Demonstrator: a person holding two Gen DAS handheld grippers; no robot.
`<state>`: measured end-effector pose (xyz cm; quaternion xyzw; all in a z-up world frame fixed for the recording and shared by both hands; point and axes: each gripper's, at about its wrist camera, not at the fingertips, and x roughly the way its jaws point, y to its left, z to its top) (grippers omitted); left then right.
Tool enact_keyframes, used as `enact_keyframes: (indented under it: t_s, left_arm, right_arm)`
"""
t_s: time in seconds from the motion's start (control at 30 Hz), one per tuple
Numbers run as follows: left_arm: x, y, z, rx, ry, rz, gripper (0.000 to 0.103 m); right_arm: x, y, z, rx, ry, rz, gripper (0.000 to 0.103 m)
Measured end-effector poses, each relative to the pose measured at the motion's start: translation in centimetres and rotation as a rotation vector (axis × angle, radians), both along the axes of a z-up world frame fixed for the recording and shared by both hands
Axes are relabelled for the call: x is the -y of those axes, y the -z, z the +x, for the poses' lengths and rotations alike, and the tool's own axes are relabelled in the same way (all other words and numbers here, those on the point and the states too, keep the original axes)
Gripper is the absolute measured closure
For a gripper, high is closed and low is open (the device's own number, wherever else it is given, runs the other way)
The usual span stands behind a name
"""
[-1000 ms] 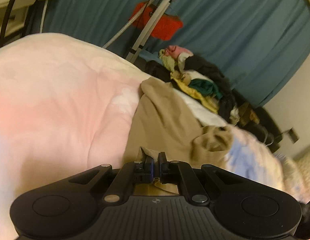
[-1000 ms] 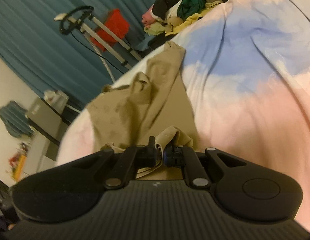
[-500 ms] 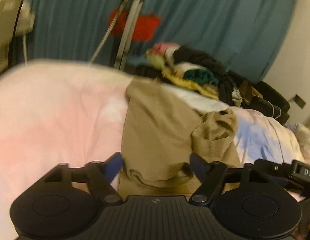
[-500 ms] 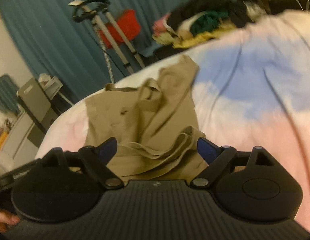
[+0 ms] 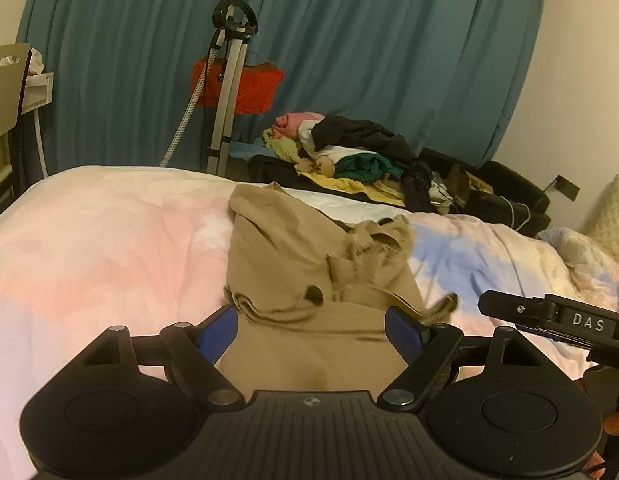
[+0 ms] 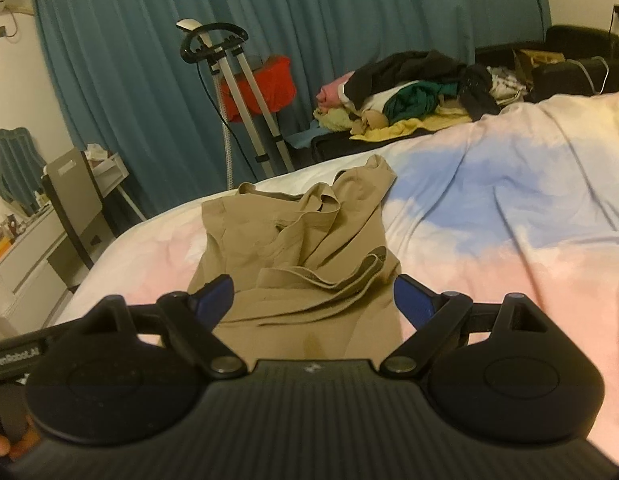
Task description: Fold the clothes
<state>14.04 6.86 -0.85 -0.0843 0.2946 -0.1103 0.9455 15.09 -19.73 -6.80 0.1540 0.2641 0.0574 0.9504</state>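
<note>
Each hand-held gripper, left point(image 5: 311, 326) and right point(image 6: 313, 294), is matte black with a ribbed body, round side discs, silver pivot screws and blue pads point(image 5: 219, 326) (one bar reads "DAS").

It was a home bedroom. A bed with a soft pastel pink, blue and white duvet point(image 6: 509, 216) filled the room, floor-length teal pleated curtains point(image 5: 369, 48) covered the far wall, a jumbled pile of mixed-colour clothes point(image 5: 349, 152) lay beyond, and a metal-poled upright garment steamer point(image 6: 237, 92) stood nearby.
</note>
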Motion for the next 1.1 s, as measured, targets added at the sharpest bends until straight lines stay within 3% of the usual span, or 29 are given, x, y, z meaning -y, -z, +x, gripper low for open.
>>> enact_keyframes:
  t_s: [0.13,0.23,0.47,0.6,0.7,0.77,0.83,0.97,1.03,1.1]
  left_arm:
    - [0.0,0.1,-1.6,-0.049,0.009,-0.032,0.020]
    - [-0.4,1.1,-2.4,-0.142,0.014,-0.103,0.020]
    - [-1.3,5.7,-3.6,-0.398,0.011,-0.344,0.020]
    - [-2.1,8.9,-2.4,-0.502,-0.070,-0.445,0.022]
    - [-2.9,10.9,-1.6,-0.558,-0.143,-0.533,0.029]
    - [-3.9,11.3,-1.4,-0.539,-0.211,-0.603,0.040]
    - [-4.7,11.3,-1.3,-0.511,-0.262,-0.625,0.047]
    - [-5.4,11.8,-1.2,-0.496,-0.313,-0.624,0.077]
    - [-5.6,11.9,-1.4,-0.489,-0.334,-0.635,0.088]
    - [-5.6,11.8,-1.5,-0.476,-0.342,-0.649,0.093]
  right_arm:
    - [0.0,-0.3,-1.9,0.002,0.009,-0.011,0.014]
    - [0.4,0.1,-3.1,-0.025,0.037,0.023,0.014]
    - [2.4,3.7,-3.7,-0.152,0.103,0.313,0.014]
    - [3.5,5.8,-4.1,-0.225,0.140,0.478,0.014]
    - [4.4,7.3,-4.4,-0.280,0.168,0.603,0.012]
    - [4.1,8.1,-4.5,-0.305,0.158,0.674,0.013]
    - [2.9,8.7,-4.5,-0.326,0.115,0.727,0.013]
    - [0.4,10.0,-4.3,-0.384,0.038,0.727,0.013]
    - [-0.8,10.6,-4.1,-0.411,0.000,0.725,0.013]
    - [-1.7,10.7,-3.9,-0.393,0.005,0.656,0.014]
